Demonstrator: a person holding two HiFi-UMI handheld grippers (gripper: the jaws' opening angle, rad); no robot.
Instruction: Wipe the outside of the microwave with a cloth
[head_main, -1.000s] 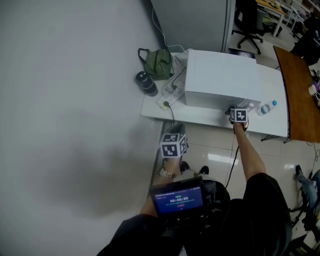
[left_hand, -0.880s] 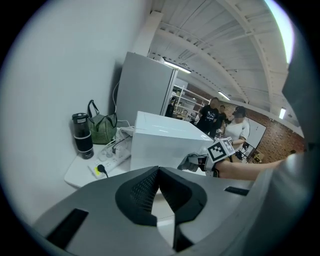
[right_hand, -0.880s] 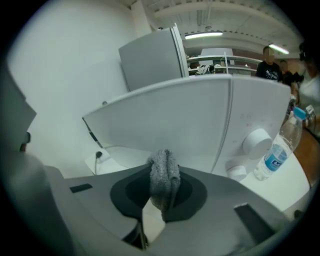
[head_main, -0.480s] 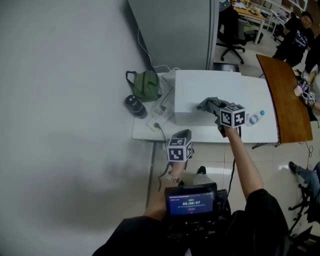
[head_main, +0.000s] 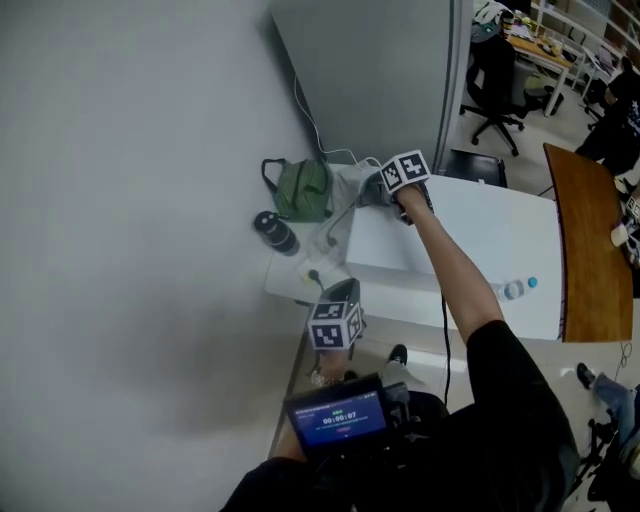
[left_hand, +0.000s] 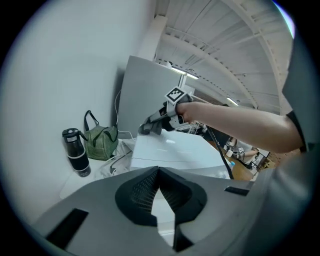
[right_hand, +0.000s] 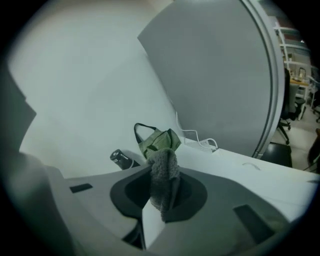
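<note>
The white microwave (head_main: 455, 245) stands on a white table (head_main: 300, 285). My right gripper (head_main: 385, 186) is over the far left corner of the microwave's top, shut on a grey cloth (head_main: 371, 188). In the right gripper view the cloth (right_hand: 164, 175) stands bunched between the jaws above the white top (right_hand: 240, 172). The left gripper view shows the microwave (left_hand: 170, 150) with the cloth (left_hand: 149, 127) at its far edge. My left gripper (head_main: 340, 291) hangs at the table's front edge, jaws together and holding nothing.
A green bag (head_main: 303, 188) and a black bottle (head_main: 275, 232) sit left of the microwave, with white cables (head_main: 335, 225) between. A small water bottle (head_main: 514, 290) lies at the microwave's right. A brown table (head_main: 590, 250) and an office chair (head_main: 495, 70) stand beyond.
My right gripper has carried the cloth from the microwave's front right, up over the top, to its far left corner. The left gripper has stayed by the table's front edge.
</note>
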